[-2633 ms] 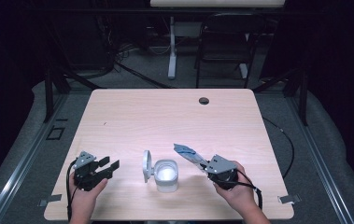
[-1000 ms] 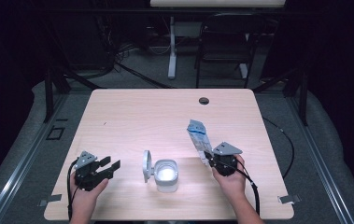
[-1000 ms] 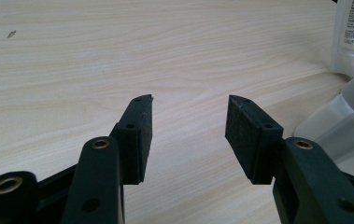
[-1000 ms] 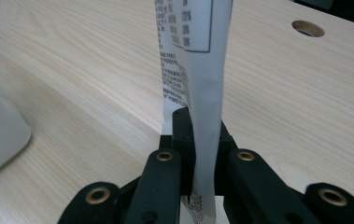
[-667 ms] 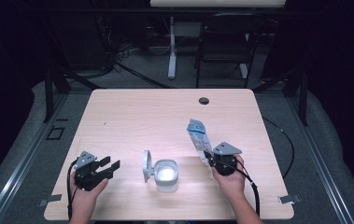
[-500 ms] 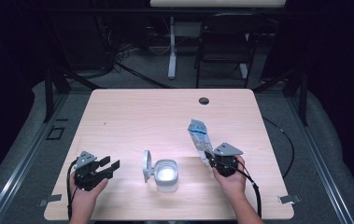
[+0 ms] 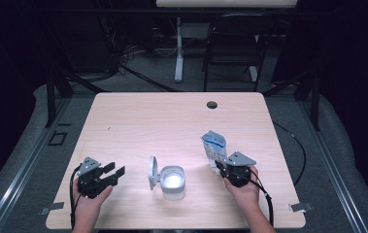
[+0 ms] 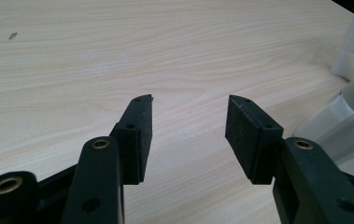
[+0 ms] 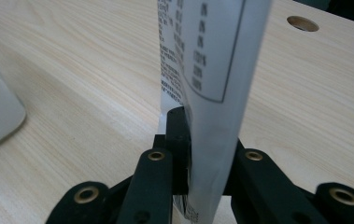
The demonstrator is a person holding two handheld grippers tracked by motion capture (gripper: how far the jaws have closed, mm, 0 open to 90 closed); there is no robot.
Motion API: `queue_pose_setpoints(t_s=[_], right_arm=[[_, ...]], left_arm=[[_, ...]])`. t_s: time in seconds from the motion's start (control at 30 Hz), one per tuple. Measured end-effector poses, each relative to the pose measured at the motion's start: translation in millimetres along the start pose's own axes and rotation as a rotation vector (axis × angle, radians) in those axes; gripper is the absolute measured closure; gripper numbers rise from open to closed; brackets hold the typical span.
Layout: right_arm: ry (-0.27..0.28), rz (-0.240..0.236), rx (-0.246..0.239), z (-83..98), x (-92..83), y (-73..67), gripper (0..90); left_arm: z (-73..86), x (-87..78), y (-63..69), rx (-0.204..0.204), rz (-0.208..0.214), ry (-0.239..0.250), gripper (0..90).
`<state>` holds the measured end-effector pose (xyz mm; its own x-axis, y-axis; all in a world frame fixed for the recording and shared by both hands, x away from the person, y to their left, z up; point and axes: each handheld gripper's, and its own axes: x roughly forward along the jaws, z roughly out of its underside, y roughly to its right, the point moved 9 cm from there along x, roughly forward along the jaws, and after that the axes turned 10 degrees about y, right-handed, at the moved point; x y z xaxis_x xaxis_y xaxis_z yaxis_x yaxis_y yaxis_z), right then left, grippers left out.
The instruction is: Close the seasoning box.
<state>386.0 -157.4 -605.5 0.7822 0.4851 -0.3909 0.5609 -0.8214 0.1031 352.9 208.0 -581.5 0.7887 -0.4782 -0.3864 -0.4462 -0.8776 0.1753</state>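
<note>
Two grippers: our right gripper clamped a white-and-blue printed sachet, long axis upright, top tilted away, right of the open white plastic container; left gripper gaped wide, empty.

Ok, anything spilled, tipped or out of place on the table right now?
Nothing stands out. The white container sits upright with its lid flipped open, no spill around it. The right gripper holds the packet upright off the table; the left gripper is open.
</note>
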Motion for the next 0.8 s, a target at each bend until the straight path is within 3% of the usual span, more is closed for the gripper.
queue_pose_setpoints(t_s=[0.23,0.33,0.8], right_arm=[[-0.022,-0.005,-0.036,5.8,-6.2,0.5,77.4],[-0.011,-0.008,-0.015,8.4,-7.8,1.5,73.8],[-0.012,-0.019,-0.015,12.1,-15.1,1.8,60.2]], left_arm=[[0.1,-0.6,0.4,-0.001,0.000,-0.002,51.4],[0.2,0.0,1.1,0.002,0.000,-0.001,51.4],[0.8,0.1,2.6,0.003,0.004,-0.004,51.4]])
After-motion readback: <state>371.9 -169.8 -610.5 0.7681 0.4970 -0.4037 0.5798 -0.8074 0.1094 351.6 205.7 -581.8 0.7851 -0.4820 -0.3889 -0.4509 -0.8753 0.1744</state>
